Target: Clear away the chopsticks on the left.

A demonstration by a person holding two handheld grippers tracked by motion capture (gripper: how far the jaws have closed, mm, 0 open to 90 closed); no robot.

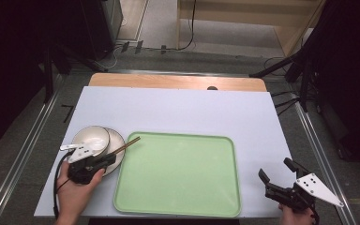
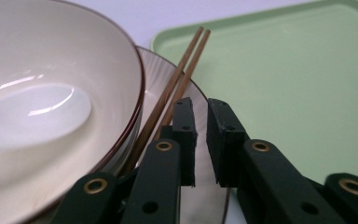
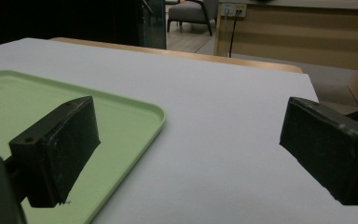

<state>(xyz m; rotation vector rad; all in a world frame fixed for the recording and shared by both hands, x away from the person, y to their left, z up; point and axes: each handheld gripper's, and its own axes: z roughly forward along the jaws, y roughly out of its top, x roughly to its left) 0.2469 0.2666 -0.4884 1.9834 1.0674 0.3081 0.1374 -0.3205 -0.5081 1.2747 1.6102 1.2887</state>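
A cream bowl (image 1: 91,139) (image 2: 37,107) sits on a pale plate (image 1: 116,140) (image 2: 156,74) left of a green tray (image 1: 178,173) (image 2: 284,70). A pair of brown chopsticks (image 1: 130,144) (image 2: 186,70) rests across the plate's rim, its tips reaching over the tray's near left corner. My left gripper (image 1: 111,159) (image 2: 199,105) hovers over the plate, just right of the chopsticks. Its jaws stand a narrow gap apart with nothing between them. My right gripper (image 1: 275,167) (image 3: 186,140) is wide open and empty, low over the white mat right of the tray (image 3: 23,98).
A white mat (image 1: 183,110) covers the table, with a wooden strip (image 1: 178,82) along the far edge. Black stands and cables flank the table on both sides. The tray holds nothing.
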